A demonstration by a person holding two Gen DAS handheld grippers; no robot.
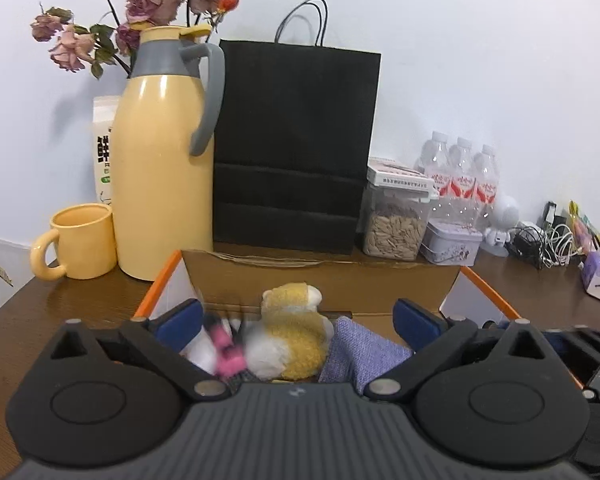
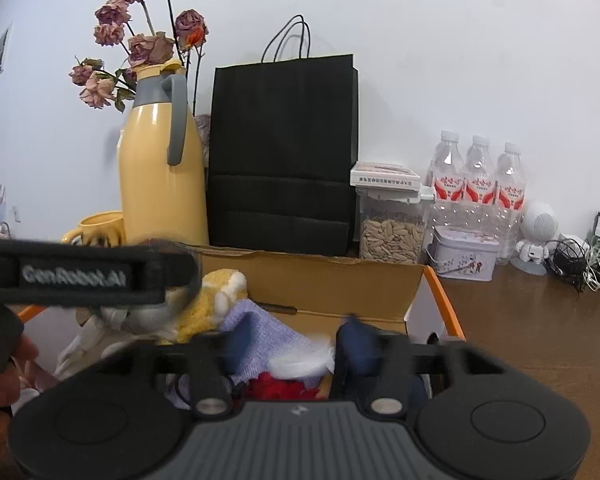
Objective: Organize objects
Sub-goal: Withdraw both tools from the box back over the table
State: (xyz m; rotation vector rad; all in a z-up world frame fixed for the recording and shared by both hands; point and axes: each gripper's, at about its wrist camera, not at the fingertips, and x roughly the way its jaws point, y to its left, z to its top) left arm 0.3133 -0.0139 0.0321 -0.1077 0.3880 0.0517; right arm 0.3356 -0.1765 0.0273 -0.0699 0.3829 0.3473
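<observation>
An open cardboard box (image 1: 324, 280) with orange edges sits on the brown table and holds a yellow-and-white plush toy (image 1: 296, 332), a lavender knit cloth (image 1: 364, 352) and a blurred pink item (image 1: 228, 356). My left gripper (image 1: 300, 318) hangs wide open over the box, empty. In the right wrist view the same box (image 2: 312, 276) shows the plush (image 2: 216, 300), the lavender cloth (image 2: 260, 340), a white piece (image 2: 300, 362) and something red (image 2: 278, 386). My right gripper (image 2: 296, 344) is open above the cloth and white piece, holding nothing. The left gripper's body crosses that view at the left.
Behind the box stand a yellow thermos jug (image 1: 164, 160), a yellow mug (image 1: 80, 244), a black paper bag (image 1: 296, 148), a seed jar (image 1: 396, 228), a small tin (image 1: 452, 244) and three water bottles (image 1: 464, 176). Cables (image 1: 548, 244) lie at the right.
</observation>
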